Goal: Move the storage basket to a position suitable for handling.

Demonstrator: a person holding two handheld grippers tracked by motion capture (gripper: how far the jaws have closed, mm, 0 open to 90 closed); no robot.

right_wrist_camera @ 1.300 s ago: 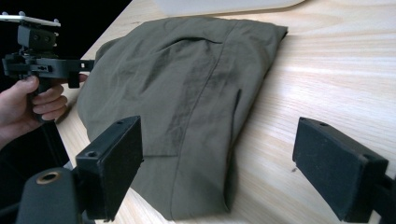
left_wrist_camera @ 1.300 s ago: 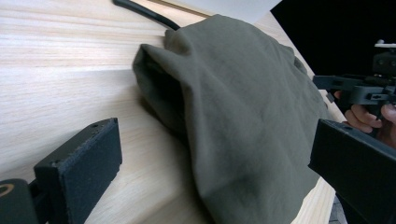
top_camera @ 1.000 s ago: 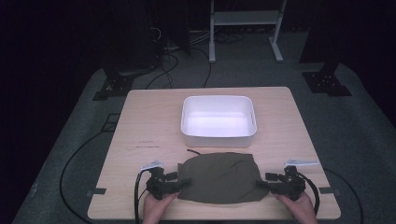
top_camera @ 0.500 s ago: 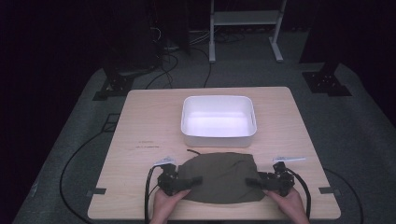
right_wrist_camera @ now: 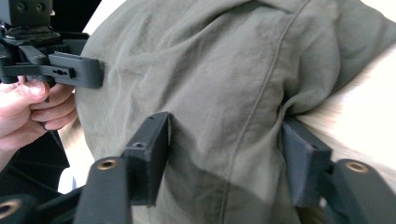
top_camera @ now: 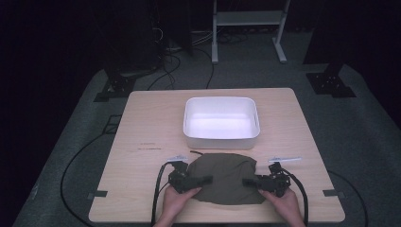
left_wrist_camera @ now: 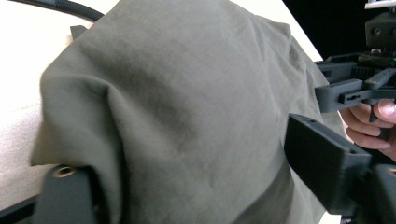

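Both claws, left claw [top_camera: 204, 179] and right claw [top_camera: 249, 181], have just been closing onto the olive cloth bag [top_camera: 226, 177], now grasping its sides; lift toward the white bin [top_camera: 221, 138] looks next.

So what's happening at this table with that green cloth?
A person holds a gripper in each hand and works on an olive-green cloth lying bunched at the table's near edge. The left gripper and right gripper have come in from either side, and their fingers have just been closing, with folds of cloth between them. A white bin sits behind.
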